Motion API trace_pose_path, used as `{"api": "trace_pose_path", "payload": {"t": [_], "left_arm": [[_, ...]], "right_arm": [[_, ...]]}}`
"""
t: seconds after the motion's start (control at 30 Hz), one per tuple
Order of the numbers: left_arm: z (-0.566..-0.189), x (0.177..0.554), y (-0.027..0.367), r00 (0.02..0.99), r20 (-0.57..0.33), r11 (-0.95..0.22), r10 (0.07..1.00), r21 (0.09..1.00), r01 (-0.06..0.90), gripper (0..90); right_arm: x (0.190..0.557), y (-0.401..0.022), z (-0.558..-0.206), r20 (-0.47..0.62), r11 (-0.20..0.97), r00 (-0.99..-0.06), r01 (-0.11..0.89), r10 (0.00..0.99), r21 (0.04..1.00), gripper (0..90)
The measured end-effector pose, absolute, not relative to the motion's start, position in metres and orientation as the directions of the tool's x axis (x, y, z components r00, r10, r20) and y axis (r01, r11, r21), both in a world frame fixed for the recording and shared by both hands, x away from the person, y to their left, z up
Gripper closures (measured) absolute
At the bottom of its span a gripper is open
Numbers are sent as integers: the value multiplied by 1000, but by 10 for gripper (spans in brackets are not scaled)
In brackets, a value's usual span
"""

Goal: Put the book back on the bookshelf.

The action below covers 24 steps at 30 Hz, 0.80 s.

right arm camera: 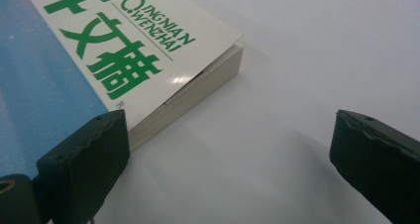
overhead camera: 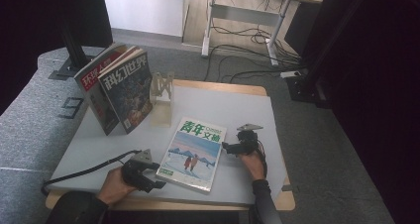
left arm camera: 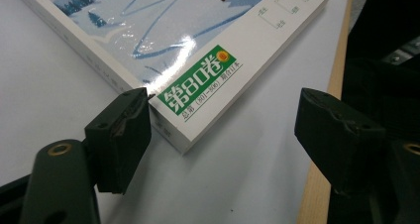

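Note:
A thick book [overhead camera: 193, 154] with a blue snowy cover and green characters lies flat on the white table [overhead camera: 233, 110]. My left gripper [overhead camera: 157, 175] sits at the book's near left corner, jaws open. In the left gripper view the book's corner [left arm camera: 198, 105] with its green label lies between the jaws of the left gripper [left arm camera: 225, 105]; one jaw rests by the spine edge, the other hangs apart over the table. My right gripper [overhead camera: 227, 147] is at the book's right side, open. Its own view shows the right gripper [right arm camera: 233, 130] straddling the page edge of the book [right arm camera: 148, 50].
Two magazines [overhead camera: 124, 90] stand leaning at the back left beside a small wooden stand [overhead camera: 162, 87]. The table's wooden front edge [left arm camera: 327, 135] runs close to my left gripper. A desk [overhead camera: 247, 6] and floor cables lie beyond the table.

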<state>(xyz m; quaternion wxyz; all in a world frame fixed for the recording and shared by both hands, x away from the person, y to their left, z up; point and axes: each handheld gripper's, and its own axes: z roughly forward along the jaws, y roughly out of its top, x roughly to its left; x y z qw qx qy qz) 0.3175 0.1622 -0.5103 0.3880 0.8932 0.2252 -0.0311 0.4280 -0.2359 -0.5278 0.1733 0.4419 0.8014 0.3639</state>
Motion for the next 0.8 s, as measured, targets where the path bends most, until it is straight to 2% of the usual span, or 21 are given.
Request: {"api": "trace_pose_path", "payload": {"t": [0.03,0.2,0.5,0.8], "left_arm": [[-509,319,163,896,-238,-593,374,682,429,235],[-506,324,168,900,-167,-619,402,674,402,211],[-514,351,186,854,-33,-623,520,669,405,147],[-520,376,181,854,-66,-604,516,680,417,125]], "right_arm": [[427,-236,-527,45,345,-552,580,833,738,20],[423,-240,-526,50,336,-547,581,835,741,20],[415,-251,-526,66,323,-536,597,842,735,4],[409,-249,-530,76,335,-550,607,832,721,0]]}}
